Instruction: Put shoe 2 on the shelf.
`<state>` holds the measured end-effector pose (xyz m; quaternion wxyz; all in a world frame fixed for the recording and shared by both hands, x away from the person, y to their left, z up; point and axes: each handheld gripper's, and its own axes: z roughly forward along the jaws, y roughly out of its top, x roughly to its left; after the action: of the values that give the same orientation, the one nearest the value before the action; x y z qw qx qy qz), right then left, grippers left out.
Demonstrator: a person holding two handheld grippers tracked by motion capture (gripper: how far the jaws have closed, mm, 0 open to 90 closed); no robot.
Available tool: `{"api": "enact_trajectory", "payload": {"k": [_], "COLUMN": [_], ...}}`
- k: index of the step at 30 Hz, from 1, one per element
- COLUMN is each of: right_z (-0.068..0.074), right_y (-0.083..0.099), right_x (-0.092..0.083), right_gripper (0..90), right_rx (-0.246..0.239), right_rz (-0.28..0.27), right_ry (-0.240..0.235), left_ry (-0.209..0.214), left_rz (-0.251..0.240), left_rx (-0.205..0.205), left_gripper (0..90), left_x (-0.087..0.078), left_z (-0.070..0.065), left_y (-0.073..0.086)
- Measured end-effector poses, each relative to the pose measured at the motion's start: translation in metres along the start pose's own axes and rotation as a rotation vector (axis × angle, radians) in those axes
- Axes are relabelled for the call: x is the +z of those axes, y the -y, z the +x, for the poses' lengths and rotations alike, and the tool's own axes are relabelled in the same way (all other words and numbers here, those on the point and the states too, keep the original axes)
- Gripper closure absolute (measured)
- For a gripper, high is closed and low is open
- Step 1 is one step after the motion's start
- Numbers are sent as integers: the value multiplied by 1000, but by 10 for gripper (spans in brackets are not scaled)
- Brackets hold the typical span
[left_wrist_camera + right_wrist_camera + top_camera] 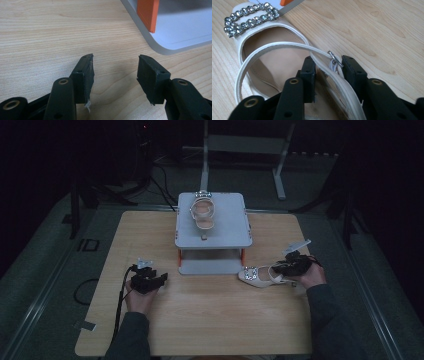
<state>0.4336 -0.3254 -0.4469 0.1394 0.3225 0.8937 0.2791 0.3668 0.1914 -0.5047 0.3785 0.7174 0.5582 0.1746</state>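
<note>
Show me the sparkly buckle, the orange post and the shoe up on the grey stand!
sparkly buckle (251,18), right gripper view, on its rhinestone frame.
orange post (148,13), left gripper view, on its front face.
shoe on the grey stand (202,213), high view, on its insole.

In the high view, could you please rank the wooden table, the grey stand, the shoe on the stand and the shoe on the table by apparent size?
1. Wooden table, by far the largest.
2. Grey stand.
3. and 4. The shoe on the table and the shoe on the stand look about alike; the right gripper covers the first one's heel, so I would not rank them.
</note>
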Motion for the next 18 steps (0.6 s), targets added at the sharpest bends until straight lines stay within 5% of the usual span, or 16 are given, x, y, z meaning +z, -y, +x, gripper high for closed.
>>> {"api": "enact_trajectory", "payload": {"k": [2,10,18], "right_z": [2,-4,-16], "right_y": [1,14,27], "right_x": [-3,-11,-19], "right_gripper": [756,791,807], "right_rx": [-17,21,132], "right_rz": [-8,-33,-37], "right_ry": [4,8,77], "left_ry": [1,3,2], "left_rz": [0,-2,-3], "left_rx": [-1,-3,-3], "left_gripper": [474,475,474], "left_x": [0,0,0], "left_z": [0,0,0], "left_y": [0,0,0]}}
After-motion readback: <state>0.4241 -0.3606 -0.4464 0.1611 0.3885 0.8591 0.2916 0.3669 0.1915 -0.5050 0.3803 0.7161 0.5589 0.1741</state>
